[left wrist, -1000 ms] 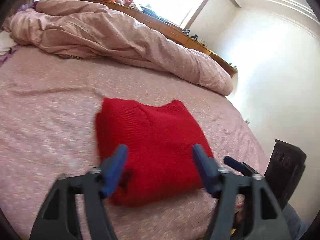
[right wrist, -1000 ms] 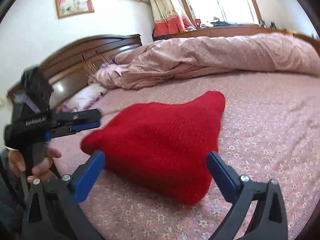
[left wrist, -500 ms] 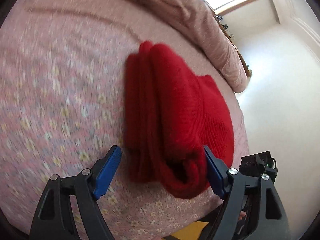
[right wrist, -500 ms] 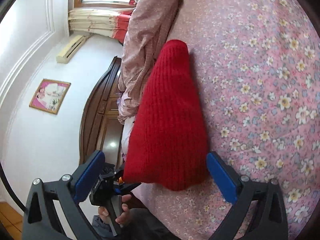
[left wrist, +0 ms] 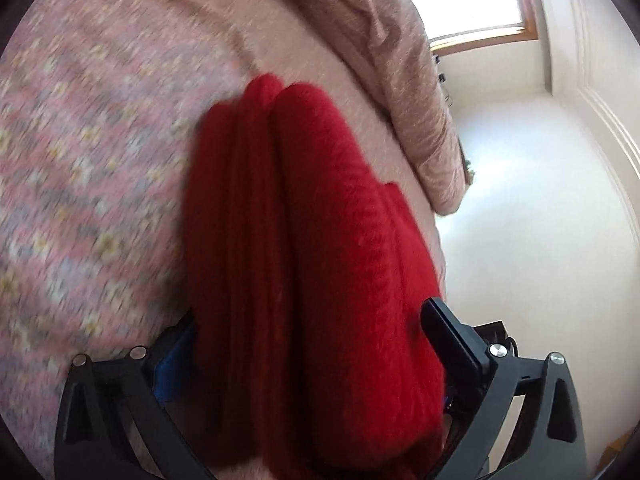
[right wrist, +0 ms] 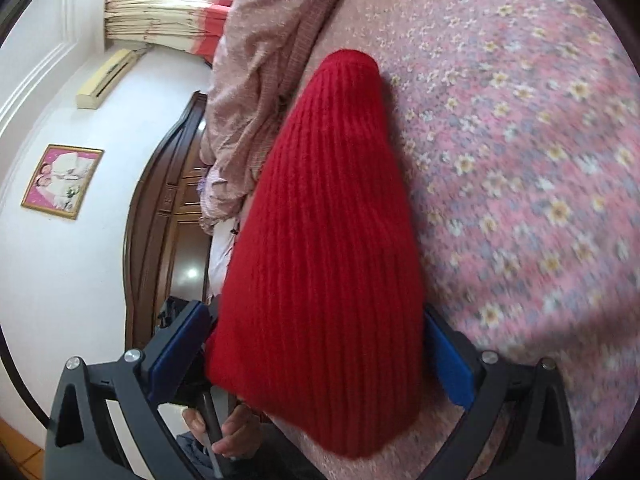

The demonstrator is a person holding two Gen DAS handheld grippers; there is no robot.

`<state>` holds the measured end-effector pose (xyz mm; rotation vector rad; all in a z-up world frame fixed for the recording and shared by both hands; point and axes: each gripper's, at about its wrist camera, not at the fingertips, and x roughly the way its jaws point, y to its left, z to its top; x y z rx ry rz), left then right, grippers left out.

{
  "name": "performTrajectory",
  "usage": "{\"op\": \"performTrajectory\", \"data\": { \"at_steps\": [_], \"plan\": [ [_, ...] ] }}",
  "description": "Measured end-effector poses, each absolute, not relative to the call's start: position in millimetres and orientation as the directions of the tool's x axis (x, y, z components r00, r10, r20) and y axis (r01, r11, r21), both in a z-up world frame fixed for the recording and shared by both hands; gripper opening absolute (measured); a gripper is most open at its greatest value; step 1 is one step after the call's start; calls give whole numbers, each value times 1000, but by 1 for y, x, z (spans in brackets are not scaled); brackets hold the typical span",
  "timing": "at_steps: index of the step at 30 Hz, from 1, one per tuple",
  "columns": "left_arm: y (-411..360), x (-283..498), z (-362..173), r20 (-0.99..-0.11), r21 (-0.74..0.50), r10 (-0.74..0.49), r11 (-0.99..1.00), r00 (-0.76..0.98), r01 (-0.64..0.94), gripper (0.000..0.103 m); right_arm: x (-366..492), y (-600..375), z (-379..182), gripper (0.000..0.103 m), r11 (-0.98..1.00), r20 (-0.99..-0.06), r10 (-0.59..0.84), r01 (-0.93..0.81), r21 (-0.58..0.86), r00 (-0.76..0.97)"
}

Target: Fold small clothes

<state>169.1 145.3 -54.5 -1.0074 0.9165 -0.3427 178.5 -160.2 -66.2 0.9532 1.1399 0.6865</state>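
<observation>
The folded red sweater [left wrist: 304, 264] lies on the bed [left wrist: 92, 168], a thick bundle of ribbed knit with several stacked layers showing along its near edge. In the right wrist view the sweater [right wrist: 324, 256] tapers to a rounded far tip and widens toward the camera.

The left hand-held gripper [left wrist: 308, 352] straddles the near end of the bundle. Its jaws stand wide apart, one finger on each side of the knit, and both pads sit right against the fabric; whether they press it or only flank it I cannot tell. The right hand-held gripper [right wrist: 316, 356] does likewise from the other end: jaws spread wide, blue pads [right wrist: 450, 364] at either side of the sweater's broad near edge, touching or just beside it.

Under the sweater, the bed carries a pink sheet [right wrist: 520, 152] with small flowers, blurred in places. Beyond the sweater lies a rumpled pink duvet [right wrist: 256, 64]. In the right wrist view a dark wooden headboard [right wrist: 160, 216] stands behind the duvet, with a framed picture [right wrist: 62, 182] and an air conditioner [right wrist: 106, 80] on the white wall, and a curtain [right wrist: 168, 24] near a window. Low in that view, a hand [right wrist: 228, 432] grips the handle of the other tool.
</observation>
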Motion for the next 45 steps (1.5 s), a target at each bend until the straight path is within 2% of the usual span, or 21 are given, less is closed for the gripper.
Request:
{"op": "performTrajectory", "data": {
  "at_steps": [4,5,6,7,8,10,13,19,24,30,39,45],
  "plan": [
    [143,182,-53,-460,-858,-652,502,602,-111,97,194,-149,-67,103,478,-465,839,25,878,282],
    [144,183,-52,-454,-860,-659,500,600,-101,95,196,-146,-66,103,489,-476,836,22,872,274],
    [142,182,-52,-444,-864,-672,496,593,-85,88,195,-147,-66,103,498,-483,834,16,867,267],
    [140,185,-51,-438,-868,-681,490,586,-80,83,193,-146,-64,100,503,-486,834,3,865,263],
    [139,184,-52,-435,-872,-687,484,582,-80,77,192,-146,-62,90,503,-484,833,-7,864,267],
    [135,183,-51,-424,-876,-700,478,574,-63,74,187,-152,-63,81,501,-479,832,-7,866,278],
    [125,183,-50,-435,-864,-704,502,561,-41,68,179,-164,-73,76,451,-436,848,20,892,300],
    [128,177,-45,-447,-852,-689,522,570,-36,60,171,-169,-70,71,431,-409,856,0,903,316],
    [140,180,-37,-481,-831,-659,553,578,-62,51,173,-161,-59,70,491,-468,836,-11,871,288],
    [133,190,-14,-475,-818,-656,575,586,-19,49,171,-159,-43,65,484,-455,836,-23,875,307],
    [121,237,53,-419,-809,-659,584,625,74,49,189,-160,39,64,506,-423,837,-195,840,348],
    [85,296,78,-387,-782,-672,602,631,162,49,224,-191,78,64,521,-400,820,-247,817,409]
  ]
}}
